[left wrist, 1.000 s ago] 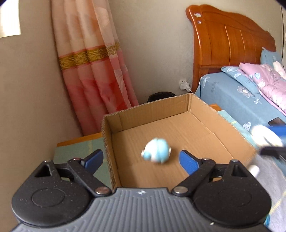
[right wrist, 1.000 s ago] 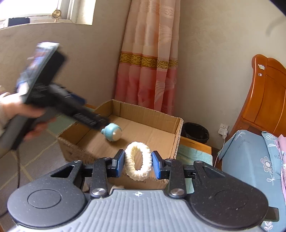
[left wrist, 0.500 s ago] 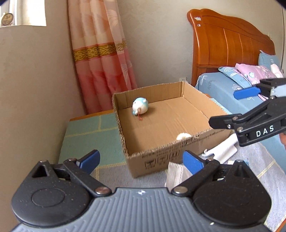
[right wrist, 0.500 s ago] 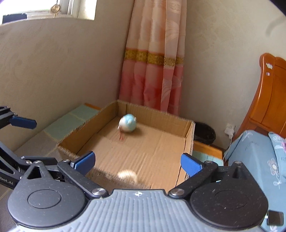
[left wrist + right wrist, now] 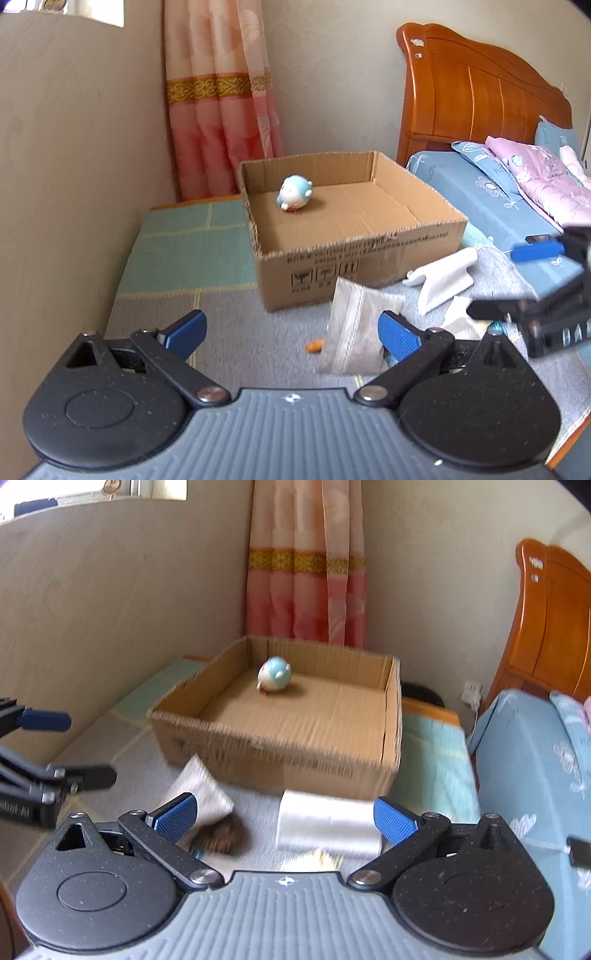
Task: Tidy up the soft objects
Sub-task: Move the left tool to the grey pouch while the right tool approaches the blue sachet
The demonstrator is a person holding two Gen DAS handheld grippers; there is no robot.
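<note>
An open cardboard box (image 5: 362,258) (image 5: 280,753) stands on the mat. A blue and white round plush toy (image 5: 294,194) (image 5: 274,675) lies inside it near the far wall. My left gripper (image 5: 291,334) is open and empty, in front of the box. My right gripper (image 5: 284,818) is open and empty, above a white rolled cloth (image 5: 328,825) (image 5: 443,277). A grey fabric pouch (image 5: 352,332) (image 5: 199,790) lies in front of the box. A brown fuzzy object (image 5: 225,836) lies beside the pouch. The white fluffy ring is hidden.
A bed with blue sheets (image 5: 491,199) and a wooden headboard (image 5: 480,99) is on the right. A pink curtain (image 5: 218,110) hangs behind the box. The wall (image 5: 74,166) runs along the left. A small orange item (image 5: 314,346) lies on the mat.
My right gripper opened and let the white fluffy ring fall into the box. Both grippers drew back from the box and lowered toward the mat. The plush toy rolled to the box's far wall.
</note>
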